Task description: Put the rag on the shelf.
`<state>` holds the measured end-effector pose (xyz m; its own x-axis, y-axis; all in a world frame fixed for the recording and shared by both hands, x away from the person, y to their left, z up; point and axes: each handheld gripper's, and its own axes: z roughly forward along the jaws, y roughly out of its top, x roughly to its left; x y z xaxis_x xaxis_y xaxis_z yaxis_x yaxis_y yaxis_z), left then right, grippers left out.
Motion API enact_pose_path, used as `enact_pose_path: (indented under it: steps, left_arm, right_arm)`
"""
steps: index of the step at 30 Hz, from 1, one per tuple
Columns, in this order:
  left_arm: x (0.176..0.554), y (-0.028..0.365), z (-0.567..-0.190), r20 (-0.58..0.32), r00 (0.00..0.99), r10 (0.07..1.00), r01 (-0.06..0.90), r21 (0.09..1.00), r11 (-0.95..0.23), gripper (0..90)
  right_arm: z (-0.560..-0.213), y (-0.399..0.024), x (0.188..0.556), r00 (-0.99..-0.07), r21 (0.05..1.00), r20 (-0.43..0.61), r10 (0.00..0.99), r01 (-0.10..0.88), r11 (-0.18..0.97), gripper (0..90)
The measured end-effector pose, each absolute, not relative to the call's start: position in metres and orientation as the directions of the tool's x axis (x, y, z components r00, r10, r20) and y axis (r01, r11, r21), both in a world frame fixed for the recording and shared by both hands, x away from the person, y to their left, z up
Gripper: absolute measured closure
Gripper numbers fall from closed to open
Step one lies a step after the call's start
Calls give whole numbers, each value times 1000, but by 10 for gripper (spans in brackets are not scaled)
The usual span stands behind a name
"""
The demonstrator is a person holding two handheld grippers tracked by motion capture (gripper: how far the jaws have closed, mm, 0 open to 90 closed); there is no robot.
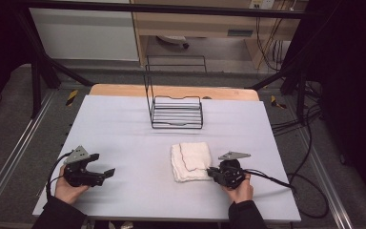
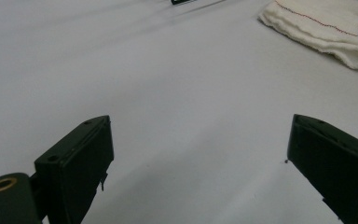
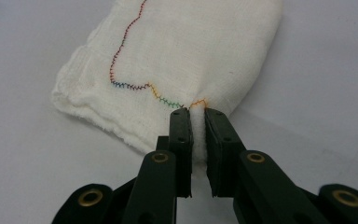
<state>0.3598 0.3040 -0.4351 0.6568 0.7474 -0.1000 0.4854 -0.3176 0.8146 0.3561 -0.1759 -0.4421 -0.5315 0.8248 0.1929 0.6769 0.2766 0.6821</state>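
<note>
My right gripper (image 3: 196, 114) pinches the folded cloth's (image 3: 177, 60) edge — lift pending, I judge; left gripper (image 1: 102, 172) spread, idle.

We see a pale grey tabletop (image 1: 124, 129) with a bare wooden strip along its far edge. On it stand a black wire rack (image 1: 177, 112) near the far middle and a folded white cloth (image 1: 190, 161) lying flat, nearer us, right of centre.
</note>
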Motion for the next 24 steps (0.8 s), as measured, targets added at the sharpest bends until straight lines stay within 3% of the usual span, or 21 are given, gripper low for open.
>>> enact_pose_path:
  steps: [4, 11, 13, 19, 24]
  left_arm:
    - [360, 299, -433, -101, 657, 747, 490, 811, -321, 69]
    - [361, 287, -430, -111, 655, 747, 501, 804, -320, 66]
    - [362, 284, -429, -112, 655, 748, 501, 805, -318, 66]
    - [366, 270, -425, -113, 664, 739, 498, 804, -324, 66]
    - [370, 255, -420, -108, 674, 731, 492, 803, -335, 64]
  right_arm:
    - [-443, -179, 356, -590, 727, 148, 793, 609, 317, 594]
    - [-437, -194, 363, -612, 786, 161, 775, 554, 274, 353]
    - [-437, -196, 364, -617, 792, 159, 771, 546, 273, 332]
    - [-440, -207, 371, -624, 809, 140, 769, 520, 275, 159]
    - [-441, -211, 374, -624, 807, 160, 765, 529, 262, 91]
